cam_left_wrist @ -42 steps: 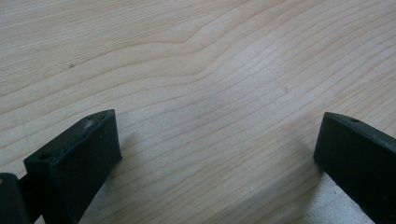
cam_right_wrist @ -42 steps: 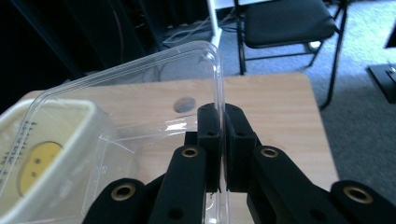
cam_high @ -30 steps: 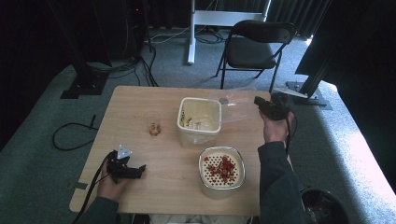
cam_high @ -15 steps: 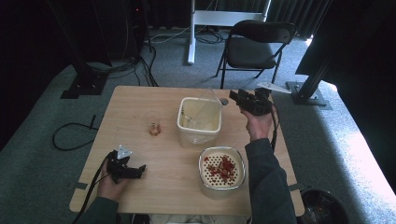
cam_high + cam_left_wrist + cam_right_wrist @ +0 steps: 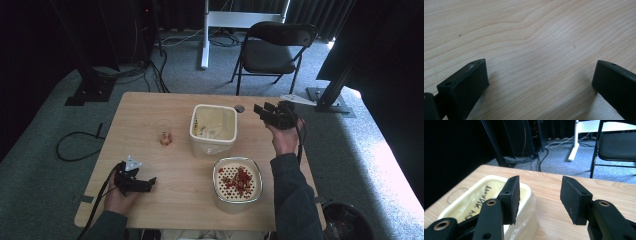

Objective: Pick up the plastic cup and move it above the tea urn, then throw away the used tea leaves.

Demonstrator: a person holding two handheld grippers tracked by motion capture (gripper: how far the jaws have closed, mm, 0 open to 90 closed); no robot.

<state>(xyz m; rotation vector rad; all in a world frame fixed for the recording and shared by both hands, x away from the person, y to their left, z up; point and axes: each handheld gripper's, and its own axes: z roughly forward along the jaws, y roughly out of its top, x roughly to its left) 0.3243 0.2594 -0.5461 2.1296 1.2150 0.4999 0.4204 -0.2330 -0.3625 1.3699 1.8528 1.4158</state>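
A cream plastic tub (image 5: 212,127) stands open in the middle of the wooden table (image 5: 150,110), with printed lettering on its inner wall (image 5: 482,195). My right gripper (image 5: 262,110) hovers just right of the tub's far corner and points left at it. Its jaws (image 5: 540,186) are open and have just been opening, with nothing between them. A white colander (image 5: 237,180) with red pieces sits in front of the tub. My left gripper (image 5: 149,183) rests low at the table's near left, open over bare wood (image 5: 540,70).
A small clear glass (image 5: 165,137) with something orange in it stands left of the tub. A black folding chair (image 5: 272,50) is behind the table and a dark bin (image 5: 345,222) is on the floor at the near right. Cables lie on the carpet to the left.
My right gripper has swung a little left from the table's right edge toward the tub, and its jaws now stand apart. The left gripper has not moved.
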